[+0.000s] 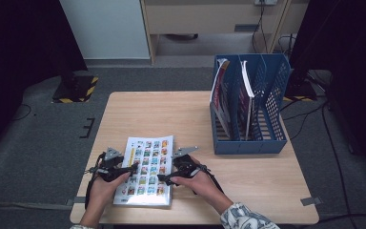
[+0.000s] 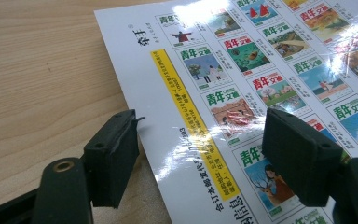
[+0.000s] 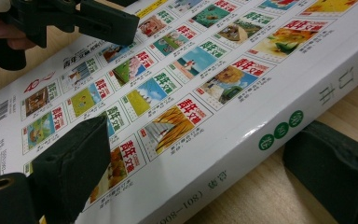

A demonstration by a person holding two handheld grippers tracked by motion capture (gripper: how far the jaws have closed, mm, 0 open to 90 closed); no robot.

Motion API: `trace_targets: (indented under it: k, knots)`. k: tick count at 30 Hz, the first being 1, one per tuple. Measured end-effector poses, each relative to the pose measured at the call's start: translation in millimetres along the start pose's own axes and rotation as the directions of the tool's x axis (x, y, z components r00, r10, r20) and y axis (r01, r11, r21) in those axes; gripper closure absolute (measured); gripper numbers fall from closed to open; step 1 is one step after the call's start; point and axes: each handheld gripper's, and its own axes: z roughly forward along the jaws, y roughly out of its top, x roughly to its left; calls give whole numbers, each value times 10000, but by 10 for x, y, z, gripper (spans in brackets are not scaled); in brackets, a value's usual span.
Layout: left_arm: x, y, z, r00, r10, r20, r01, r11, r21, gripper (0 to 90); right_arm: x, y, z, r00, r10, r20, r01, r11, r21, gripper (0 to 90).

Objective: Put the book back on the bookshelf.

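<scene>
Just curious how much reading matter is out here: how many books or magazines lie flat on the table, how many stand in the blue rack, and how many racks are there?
Lying flat: 1, the white book
Standing in the blue rack: 2, magazines
Racks: 1
Total: 4

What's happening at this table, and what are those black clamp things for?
A person works on a thick book lying flat on the table with a hand-held gripper in each hand. The left gripper straddles the book's open edge, jaws open, one over the cover and one beside it. The right gripper straddles the spine side, one jaw over the cover, one by the spine, not visibly pressing. A blue file rack holding two similar books stands farther back.
</scene>
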Motion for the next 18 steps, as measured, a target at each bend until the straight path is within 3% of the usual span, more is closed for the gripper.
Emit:
trace_targets:
  k: [8,18]
  knots:
    - [1,-6,3,10000,-17,18,18,10000,-45,266,-26,47,50,10000,-15,-41,15,10000,4,62]
    - [-5,-5,7,10000,-76,27,77,10000,-55,265,-80,130,125,9973,544,-502,-549,9985,-87,86]
